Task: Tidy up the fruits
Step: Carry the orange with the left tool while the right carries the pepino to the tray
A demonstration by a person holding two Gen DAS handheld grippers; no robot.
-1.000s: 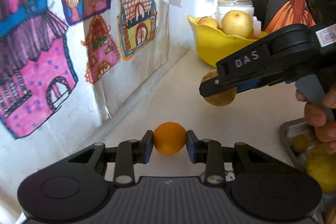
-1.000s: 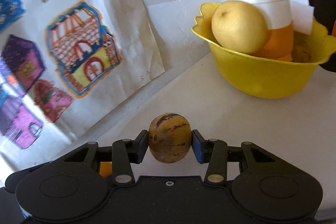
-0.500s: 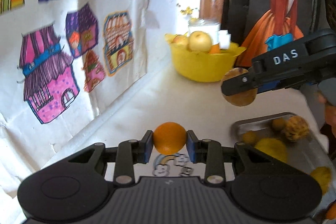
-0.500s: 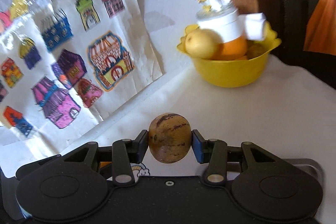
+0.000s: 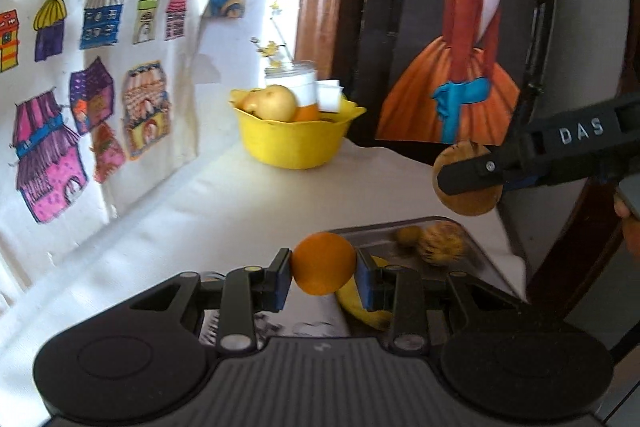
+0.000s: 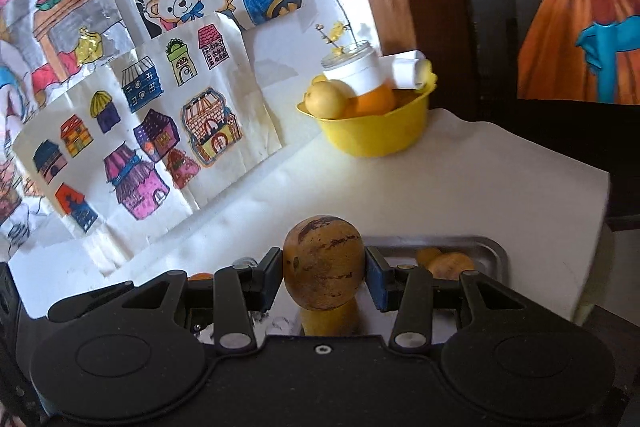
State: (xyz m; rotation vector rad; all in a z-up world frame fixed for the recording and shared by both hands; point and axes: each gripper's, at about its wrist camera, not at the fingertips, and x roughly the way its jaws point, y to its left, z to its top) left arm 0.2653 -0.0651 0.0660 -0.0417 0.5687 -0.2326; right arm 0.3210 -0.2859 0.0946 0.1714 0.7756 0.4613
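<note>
Now mid-air: one fruit clamped in each gripper.
Left gripper point(image 5: 323, 277) clenched on orange point(image 5: 323, 263), right gripper point(image 6: 325, 277) on brown melon point(image 6: 324, 263), both above tray point(image 6: 494, 251) at table's point(image 6: 460, 179) near edge; yellow bowl point(image 6: 376, 135) of fruit at far edge by wall.

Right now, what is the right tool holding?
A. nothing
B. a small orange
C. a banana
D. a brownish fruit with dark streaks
D: the right tool is clamped on a brownish fruit with dark streaks; the small orange sits in the left tool.
</note>
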